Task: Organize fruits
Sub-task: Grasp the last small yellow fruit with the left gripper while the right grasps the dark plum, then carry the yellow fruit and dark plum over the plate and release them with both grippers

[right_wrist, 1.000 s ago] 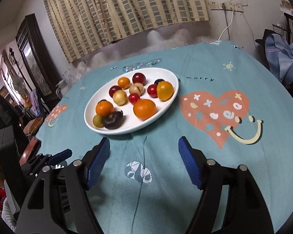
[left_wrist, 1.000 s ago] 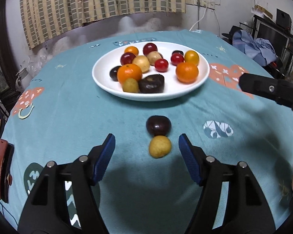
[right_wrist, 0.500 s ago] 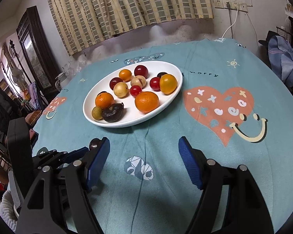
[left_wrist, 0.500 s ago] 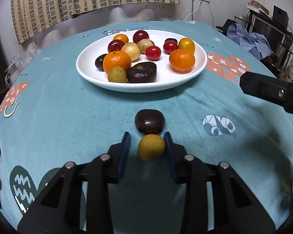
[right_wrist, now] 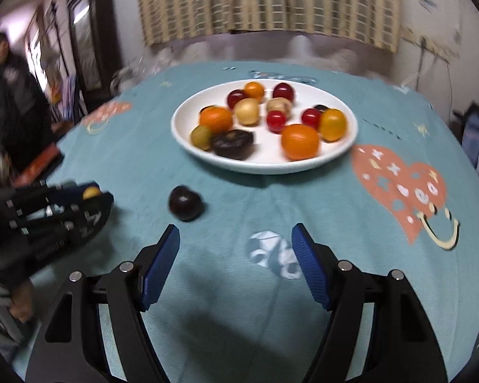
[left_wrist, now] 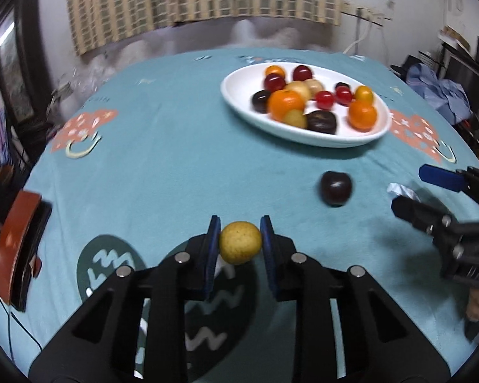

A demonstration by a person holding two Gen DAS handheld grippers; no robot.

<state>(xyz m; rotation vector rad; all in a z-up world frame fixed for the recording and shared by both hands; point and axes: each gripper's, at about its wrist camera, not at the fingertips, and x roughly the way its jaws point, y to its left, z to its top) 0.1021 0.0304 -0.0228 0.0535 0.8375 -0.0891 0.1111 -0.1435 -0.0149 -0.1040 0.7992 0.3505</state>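
Observation:
My left gripper (left_wrist: 239, 226) is shut on a small yellow fruit (left_wrist: 240, 246), lifted over the teal tablecloth. A dark purple plum (left_wrist: 335, 188) lies alone on the cloth below the white oval plate (left_wrist: 239, 92), which holds several oranges, red, yellow and dark fruits. In the right wrist view the plum (right_wrist: 185, 203) lies just ahead and left of my right gripper (right_wrist: 236, 239), which stands open with nothing between its blue pads. The left gripper (right_wrist: 89, 193) shows there at the left with the yellow fruit (right_wrist: 91, 192) in it. The right gripper (left_wrist: 431, 188) shows at the right edge of the left wrist view.
A red and black object (left_wrist: 16, 249) lies at the table's left edge. Curtains hang behind the table. A person in dark clothes (right_wrist: 6, 95) stands at the far left. Blue cloth (left_wrist: 437, 95) is heaped on furniture at the right.
The left gripper closed on the yellow fruit and carried it left, away from the plum. The right gripper swung left, so the plum now lies just ahead of it.

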